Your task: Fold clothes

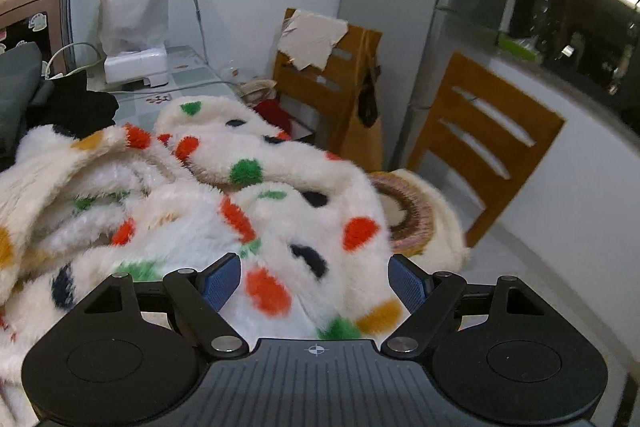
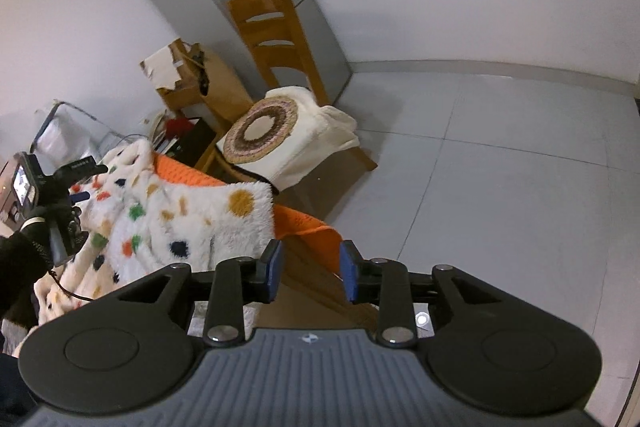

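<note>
A fluffy white fleece garment (image 1: 208, 211) lies in a rumpled heap on the table (image 1: 188, 75), covered in orange, green, mustard and dark navy dots and dashes. Its pile is long and shaggy, and several thick folds overlap one another, with a rolled edge arching across the middle. In the right wrist view the same garment (image 2: 192, 223) drapes over an orange knitted cloth (image 2: 304, 223) at the table's near corner.

The left gripper (image 1: 316, 281) hangs just above the heap with its 2 blue pads spread wide, fleece showing between them but not pinched. The right gripper (image 2: 311, 271) is partly spread and holds nothing, poised past the table's corner over the tiled floor (image 2: 500, 187). A gloved hand (image 2: 40, 227) carries the left gripper over the garment.
</note>
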